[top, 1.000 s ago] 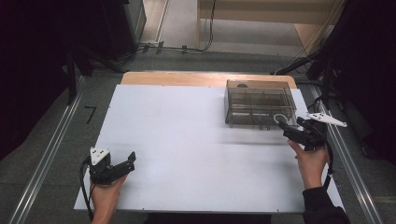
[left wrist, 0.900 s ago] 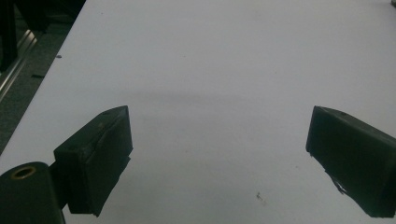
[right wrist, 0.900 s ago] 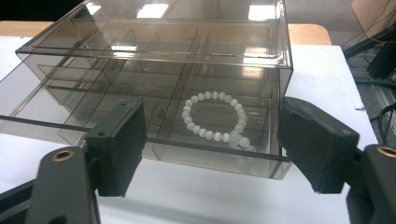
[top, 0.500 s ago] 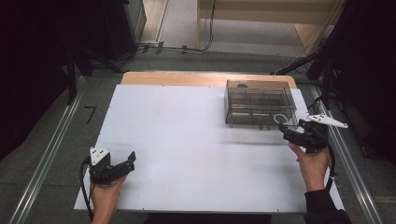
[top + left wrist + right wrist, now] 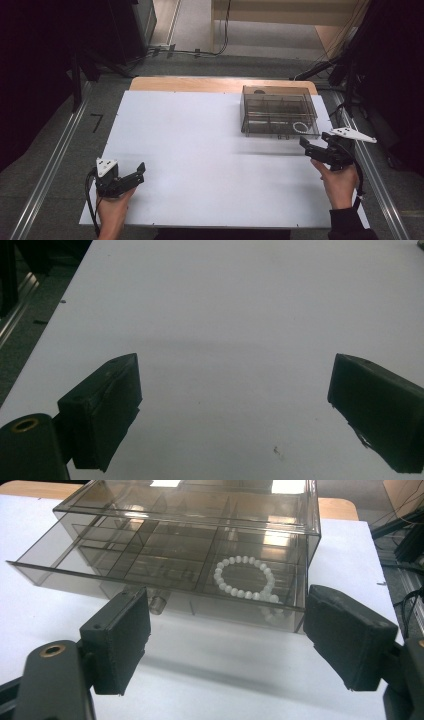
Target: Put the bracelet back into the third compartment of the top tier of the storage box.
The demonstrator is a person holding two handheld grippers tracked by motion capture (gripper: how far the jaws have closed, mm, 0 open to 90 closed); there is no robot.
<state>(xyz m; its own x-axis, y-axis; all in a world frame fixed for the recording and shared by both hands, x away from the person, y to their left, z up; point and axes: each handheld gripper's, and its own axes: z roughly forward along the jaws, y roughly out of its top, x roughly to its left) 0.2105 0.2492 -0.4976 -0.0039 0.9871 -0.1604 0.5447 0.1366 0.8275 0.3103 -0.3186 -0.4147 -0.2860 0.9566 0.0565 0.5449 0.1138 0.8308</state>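
Observation:
A smoky clear plastic box stands at the back right of the white table, with its divided drawer pulled out toward me. A white bead bracelet lies in the drawer's front right compartment, also seen as the bracelet from above. A small knob sticks out of the drawer front. My right gripper is open just in front of the drawer, apart from it; in its own view the right gripper holds nothing. My left gripper rests open near the front left corner, and the left gripper has only bare table between its jaws.
A wooden strip borders the table's far edge. Metal rails run along both sides on the grey floor. Cables lie on the floor beyond the table. Dark equipment stands at the far left and right.
My right gripper has drawn back slightly from the drawer toward the table's near edge. The left gripper has stayed in place.

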